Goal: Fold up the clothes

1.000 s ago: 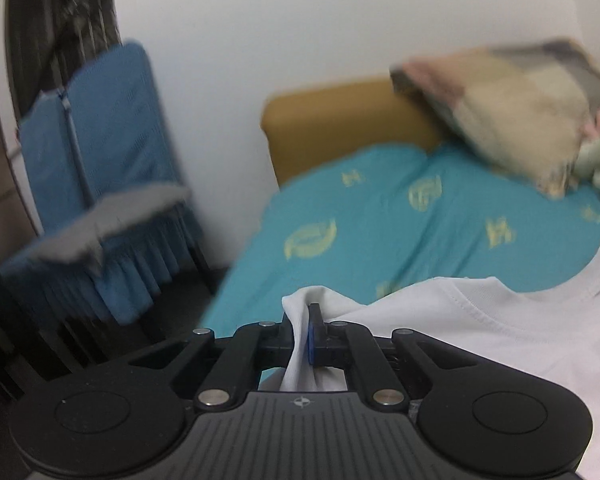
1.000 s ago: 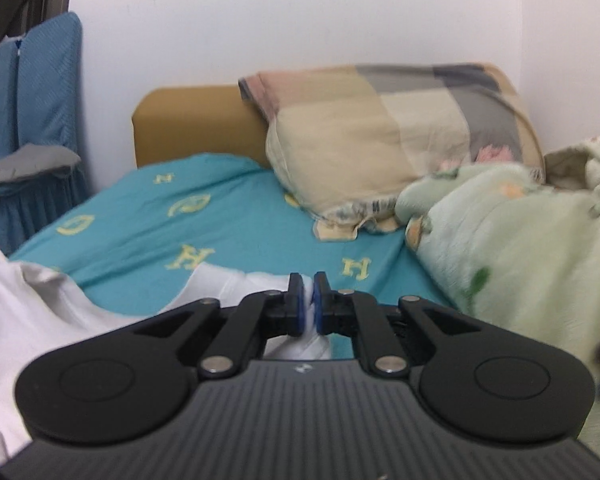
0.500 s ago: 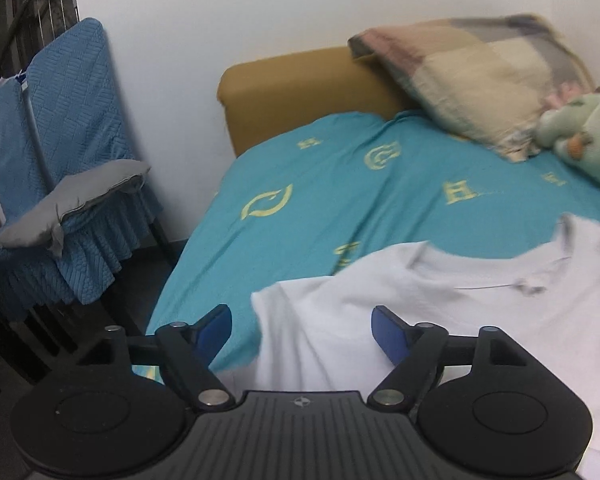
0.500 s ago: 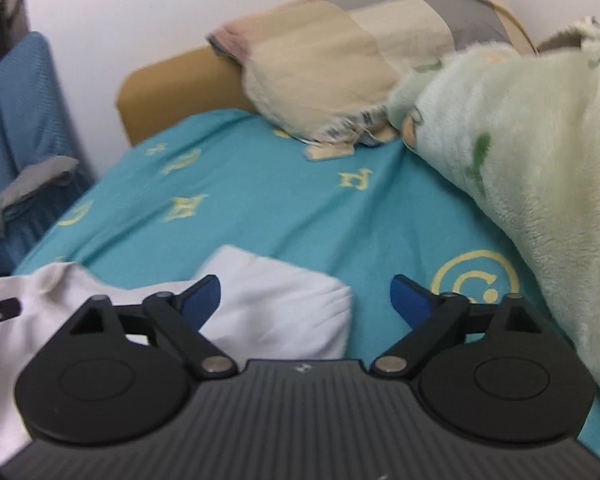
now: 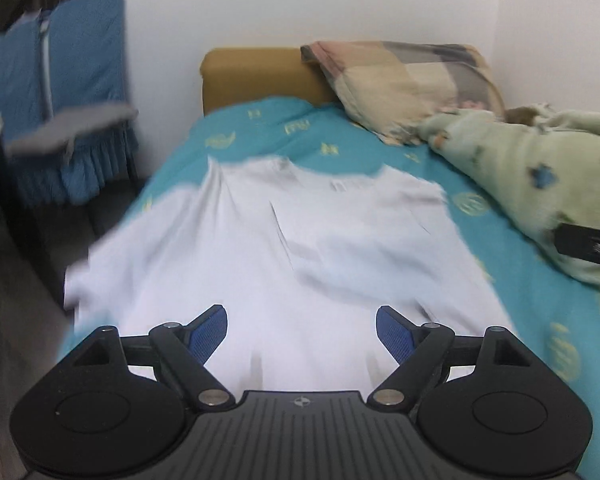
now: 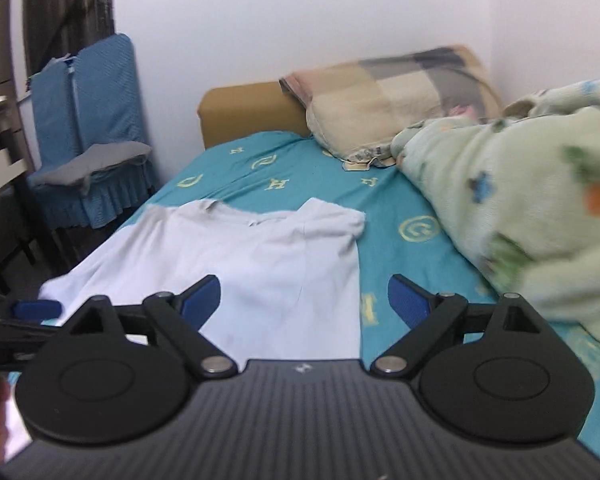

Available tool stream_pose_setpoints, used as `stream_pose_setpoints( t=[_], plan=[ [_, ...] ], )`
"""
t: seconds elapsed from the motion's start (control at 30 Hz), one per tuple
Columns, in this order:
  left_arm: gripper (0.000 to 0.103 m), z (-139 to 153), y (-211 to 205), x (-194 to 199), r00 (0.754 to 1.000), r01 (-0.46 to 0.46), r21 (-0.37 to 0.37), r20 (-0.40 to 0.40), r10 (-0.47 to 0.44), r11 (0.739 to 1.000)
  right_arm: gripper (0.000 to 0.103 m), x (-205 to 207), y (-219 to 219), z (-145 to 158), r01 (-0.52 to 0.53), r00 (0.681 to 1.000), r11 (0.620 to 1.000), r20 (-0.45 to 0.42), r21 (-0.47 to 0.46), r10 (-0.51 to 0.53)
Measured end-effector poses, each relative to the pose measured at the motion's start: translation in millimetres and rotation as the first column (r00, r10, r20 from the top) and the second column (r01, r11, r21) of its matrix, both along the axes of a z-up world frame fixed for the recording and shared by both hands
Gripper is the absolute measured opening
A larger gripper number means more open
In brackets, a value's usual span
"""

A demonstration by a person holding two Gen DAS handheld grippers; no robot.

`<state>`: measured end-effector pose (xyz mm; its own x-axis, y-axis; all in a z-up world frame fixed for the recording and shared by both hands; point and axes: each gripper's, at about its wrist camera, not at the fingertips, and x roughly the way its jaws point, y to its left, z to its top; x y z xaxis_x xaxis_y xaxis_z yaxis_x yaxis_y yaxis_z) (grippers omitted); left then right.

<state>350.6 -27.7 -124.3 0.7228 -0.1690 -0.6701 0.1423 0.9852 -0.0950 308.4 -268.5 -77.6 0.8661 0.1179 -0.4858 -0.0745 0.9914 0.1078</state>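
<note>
A white T-shirt [image 5: 284,248] lies spread flat on the teal bed sheet [image 5: 540,320], collar towards the headboard; it also shows in the right wrist view [image 6: 252,256]. My left gripper [image 5: 302,330] is open and empty, above the shirt's near hem. My right gripper [image 6: 305,300] is open and empty, over the shirt's right edge. The left gripper's blue fingertip [image 6: 36,309] shows at the left of the right wrist view. Part of the right gripper [image 5: 588,244] shows at the right of the left wrist view.
A patchwork pillow [image 6: 392,108] leans on the mustard headboard [image 6: 248,114]. A pale green fleece blanket [image 6: 532,200] is heaped on the bed's right side. A blue-covered chair [image 6: 96,152] with a grey cloth stands left of the bed.
Both grippers opened and let go of the shirt, then pulled back towards the foot of the bed. The shirt now lies flat on the sheet.
</note>
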Motion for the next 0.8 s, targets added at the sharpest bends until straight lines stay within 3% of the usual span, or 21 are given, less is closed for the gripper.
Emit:
stream_pose_setpoints(
  t=[0.1, 0.23, 0.3, 0.53, 0.67, 0.8],
  plan=[
    [0.083, 0, 3, -68, 0.999, 0.007, -0.110, -0.051, -0.012, 0.994, 0.092, -79, -6, 14, -0.010, 0.999, 0.993, -0.038, 0.115, 0.014],
    [0.082, -15, 9, -144, 0.987, -0.011, -0.311, -0.158, -0.041, 0.950, 0.092, -164, -23, 13, 0.016, 0.994, 0.954, -0.112, 0.299, 0.018],
    [0.081, -22, 6, -168, 0.973, -0.004, -0.363, -0.215, -0.079, 0.932, 0.092, -191, -35, 3, 0.058, 0.987, 0.922, -0.161, 0.382, 0.004],
    [0.071, -68, 2, -197, 0.932, -0.058, -0.483, -0.340, -0.126, 0.874, 0.092, -197, -61, -42, 0.273, 0.922, 0.809, -0.383, 0.521, -0.065],
    [0.071, -72, -3, -205, 0.944, -0.013, -0.499, -0.291, -0.154, 0.867, 0.092, -194, -64, -59, 0.328, 0.895, 0.754, -0.443, 0.568, -0.055],
    [0.058, -73, -11, -206, 0.914, 0.069, -0.581, -0.288, -0.285, 0.811, 0.092, -195, -68, -68, 0.357, 0.879, 0.712, -0.475, 0.605, -0.038]
  ],
)
